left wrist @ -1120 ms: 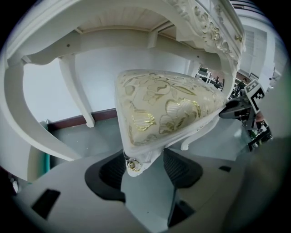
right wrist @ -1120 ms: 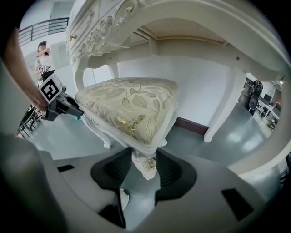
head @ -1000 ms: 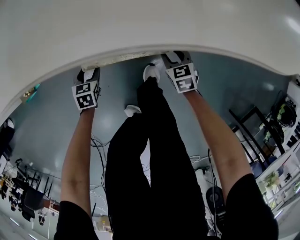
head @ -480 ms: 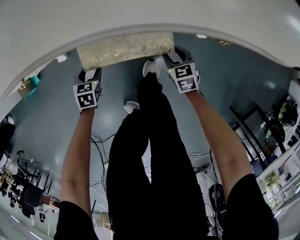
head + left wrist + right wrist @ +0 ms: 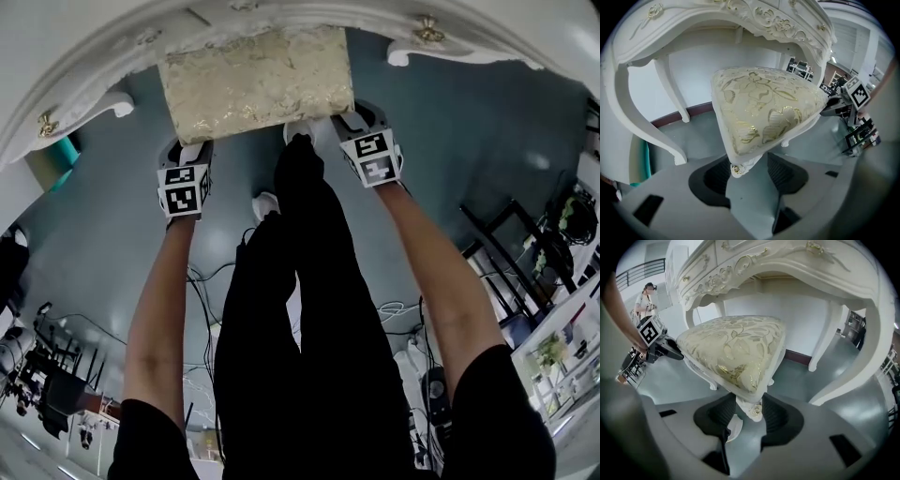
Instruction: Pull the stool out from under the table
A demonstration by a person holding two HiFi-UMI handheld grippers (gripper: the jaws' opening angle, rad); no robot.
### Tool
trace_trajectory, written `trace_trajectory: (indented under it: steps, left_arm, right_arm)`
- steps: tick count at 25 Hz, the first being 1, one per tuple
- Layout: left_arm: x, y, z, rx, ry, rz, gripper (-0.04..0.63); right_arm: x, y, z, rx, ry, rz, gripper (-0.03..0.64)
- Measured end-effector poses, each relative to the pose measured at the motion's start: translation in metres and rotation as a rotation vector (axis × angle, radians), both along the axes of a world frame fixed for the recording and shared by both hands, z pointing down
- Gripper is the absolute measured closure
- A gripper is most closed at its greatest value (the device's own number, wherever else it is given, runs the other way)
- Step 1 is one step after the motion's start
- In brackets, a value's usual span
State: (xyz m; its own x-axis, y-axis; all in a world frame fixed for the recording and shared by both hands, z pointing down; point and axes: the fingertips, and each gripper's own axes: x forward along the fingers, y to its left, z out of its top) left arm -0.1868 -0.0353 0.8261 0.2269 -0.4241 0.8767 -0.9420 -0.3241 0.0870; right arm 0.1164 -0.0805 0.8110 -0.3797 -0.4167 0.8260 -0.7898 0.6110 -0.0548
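At the left, the left gripper (image 5: 187, 150) (image 5: 747, 171) has its jaws drawn in narrow round the near left corner of the stool, a rectangular seat of cream-and-gold brocade cushion on a white carved frame (image 5: 255, 82) (image 5: 764, 108) (image 5: 736, 350). The rosette at that corner lies against one pad; contact at the other is less plain. The stool stands in the middle, its front part clear of the ornate white painted table (image 5: 84, 84) and its rear still beneath the carved apron. At the right, the right gripper (image 5: 352, 127) (image 5: 745, 413) is clamped on the matching near right corner, a pad on either side of the carved frame. Assessment: the frame looks rigid and of moderate weight. The cushion is soft and would yield under a grip. The painted surface appears smooth and may slip, and the raised ornament could chip. The front corners of the frame, just under the cushion, are the sound points of hold. An even draw on both sides should keep the legs from skewing on the smooth grey-blue floor (image 5: 450, 141).
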Motion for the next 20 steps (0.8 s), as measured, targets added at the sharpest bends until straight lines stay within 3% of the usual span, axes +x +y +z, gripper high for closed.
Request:
trace_trajectory:
  steps: [13,20]
  left_arm:
    - [0.017,0.064,-0.001,-0.062,-0.002,0.051,0.337]
    - [0.034,0.122,0.001,-0.119,0.005,0.074,0.339]
  right_arm:
    - [0.020,0.074,0.004,-0.050,0.028,0.055,0.441]
    - [0.035,0.121,0.008,-0.103,0.065,0.030,0.440]
